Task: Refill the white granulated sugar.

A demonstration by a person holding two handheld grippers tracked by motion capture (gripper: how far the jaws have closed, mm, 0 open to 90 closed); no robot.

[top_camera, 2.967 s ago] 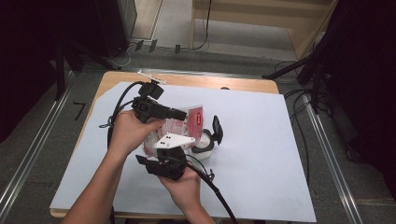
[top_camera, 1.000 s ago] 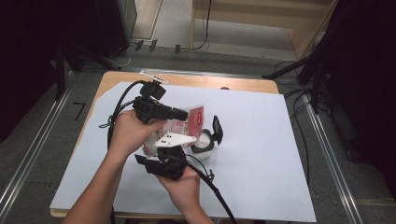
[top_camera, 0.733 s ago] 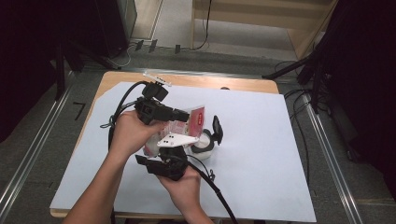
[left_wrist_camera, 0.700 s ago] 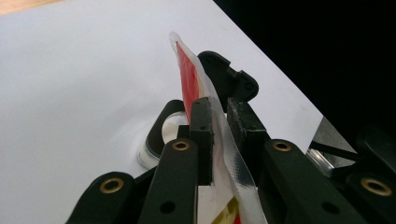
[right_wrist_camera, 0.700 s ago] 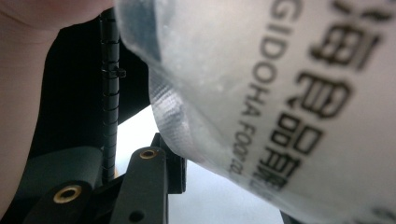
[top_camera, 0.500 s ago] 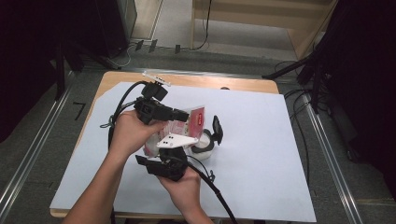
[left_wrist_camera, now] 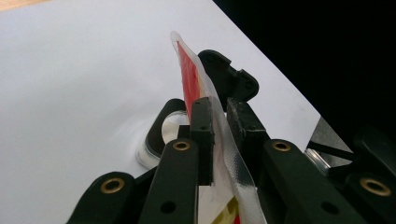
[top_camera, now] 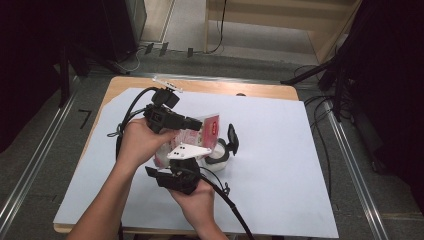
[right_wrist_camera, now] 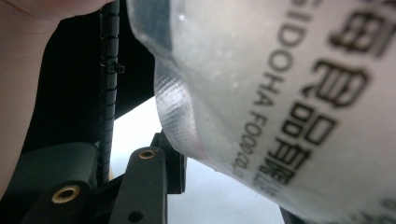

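Since three seconds ago we see almost nothing shifted: both hands and the packet sit where they sat, apart from a slight tilt of the left hand.

Our left gripper (left_wrist_camera: 217, 126) is clenched on the sealed top edge of a red-and-clear snack packet (left_wrist_camera: 189, 86); in the left gripper view the two black pads pinch the crimped plastic strip between them, and the packet stands edge-on, rising above the jaws. Our right gripper (top_camera: 181, 162) holds the lower part of the same packet (right_wrist_camera: 280, 93); in its own view the clear back with printed black lettering lies across the jaws, pressed against the left pad, while the right pad is hidden behind the plastic, so we cannot be sure how firmly it grips.

In the high view the packet (top_camera: 212, 127) is held up between the two grippers above the middle of the table, just over a white jar with a black flip lid (top_camera: 222, 152) that stands open on the pale sheet (top_camera: 280, 150) covering the wooden table (top_camera: 225, 87).
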